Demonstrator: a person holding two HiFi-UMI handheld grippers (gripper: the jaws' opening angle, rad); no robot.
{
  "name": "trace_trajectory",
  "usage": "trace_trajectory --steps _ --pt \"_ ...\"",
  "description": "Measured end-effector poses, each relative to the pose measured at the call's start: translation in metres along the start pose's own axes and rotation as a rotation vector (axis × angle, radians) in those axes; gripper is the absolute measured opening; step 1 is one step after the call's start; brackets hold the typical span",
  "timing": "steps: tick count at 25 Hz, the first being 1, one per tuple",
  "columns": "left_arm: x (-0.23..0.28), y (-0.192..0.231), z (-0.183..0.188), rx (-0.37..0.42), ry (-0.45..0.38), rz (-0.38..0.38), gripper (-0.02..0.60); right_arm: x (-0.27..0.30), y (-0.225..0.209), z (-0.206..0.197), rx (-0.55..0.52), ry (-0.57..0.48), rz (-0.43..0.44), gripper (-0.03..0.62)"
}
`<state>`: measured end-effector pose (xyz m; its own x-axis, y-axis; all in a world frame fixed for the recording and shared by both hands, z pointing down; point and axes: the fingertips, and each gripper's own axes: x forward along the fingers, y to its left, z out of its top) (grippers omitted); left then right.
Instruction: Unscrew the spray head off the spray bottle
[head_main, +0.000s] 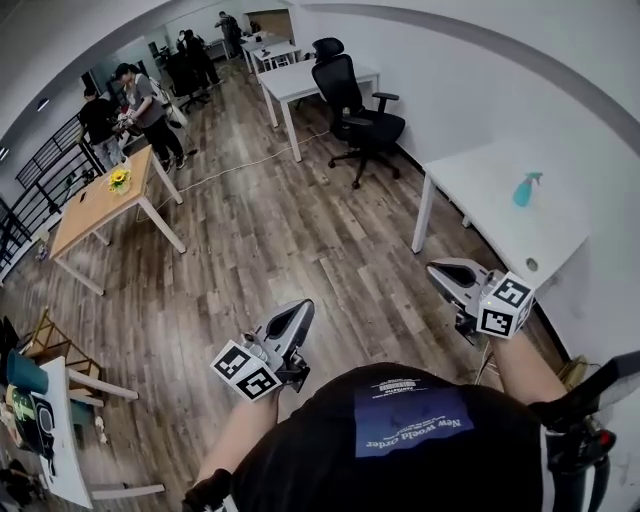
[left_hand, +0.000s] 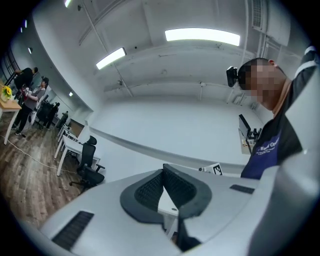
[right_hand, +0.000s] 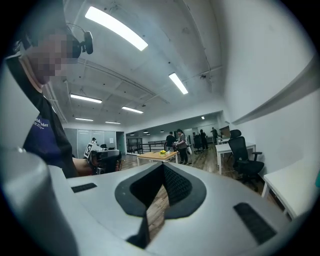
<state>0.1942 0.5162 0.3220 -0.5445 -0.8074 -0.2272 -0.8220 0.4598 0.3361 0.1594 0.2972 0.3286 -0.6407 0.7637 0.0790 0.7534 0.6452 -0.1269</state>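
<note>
Although both tongs are raised in front of the person, neither is near the spray bottle (head_main: 526, 190), which stands on the white bench (head_main: 485, 215) at the right of the head view, well apart from both. From the right tongs (head_main: 438, 270) the bottle lies ahead and to the right. The left tongs (head_main: 300, 310) sit farther off, over the wooden floor (head_main: 260, 240), so the right hand is the nearer one. Each pair of tongs is closed tight, jaws pressed together with nothing between them. The bottle is teal and upright, long axis vertical, with its spray head on top; it is too small here to tell whether the head is loosened. Reaching the bench looks like the first step.
</note>
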Motion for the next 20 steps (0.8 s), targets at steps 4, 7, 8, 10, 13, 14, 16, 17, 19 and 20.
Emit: trace_trajectory --steps 4,7,8,10,13,14,16,17,19,20 --pt "0.043 0.020 -0.016 -0.025 0.009 -0.006 0.003 0.013 -0.045 0.000 0.000 0.003 0.021 -0.009" --pt "0.066 0.040 -0.026 -0.023 0.027 -0.015 0.003 0.017 -0.073 -0.010 0.005 0.007 0.011 -0.009" --pt "0.074 0.048 -0.026 -0.028 0.025 -0.021 0.003 0.020 -0.083 -0.011 0.007 0.009 0.001 -0.009" --pt "0.091 0.068 -0.025 -0.040 0.025 -0.040 0.003 0.027 -0.104 -0.013 0.018 0.010 -0.031 -0.009" --pt "0.114 0.106 -0.022 -0.056 0.041 -0.083 0.003 0.047 -0.131 -0.012 0.026 0.008 -0.077 -0.009" --pt "0.122 0.120 -0.019 -0.060 0.047 -0.102 0.003 0.056 -0.140 -0.010 0.023 0.007 -0.095 -0.009" --pt "0.141 0.152 -0.008 -0.070 0.055 -0.145 0.003 0.072 -0.157 -0.004 0.022 0.000 -0.146 -0.009" --pt "0.150 0.167 -0.003 -0.076 0.059 -0.166 0.003 0.079 -0.167 0.000 0.024 -0.006 -0.175 -0.009" --pt "0.169 0.196 0.006 -0.084 0.073 -0.204 0.003 0.092 -0.185 0.004 0.039 -0.021 -0.225 -0.009" --pt "0.177 0.208 0.009 -0.080 0.086 -0.223 0.003 0.098 -0.194 0.004 0.048 -0.030 -0.245 -0.009"
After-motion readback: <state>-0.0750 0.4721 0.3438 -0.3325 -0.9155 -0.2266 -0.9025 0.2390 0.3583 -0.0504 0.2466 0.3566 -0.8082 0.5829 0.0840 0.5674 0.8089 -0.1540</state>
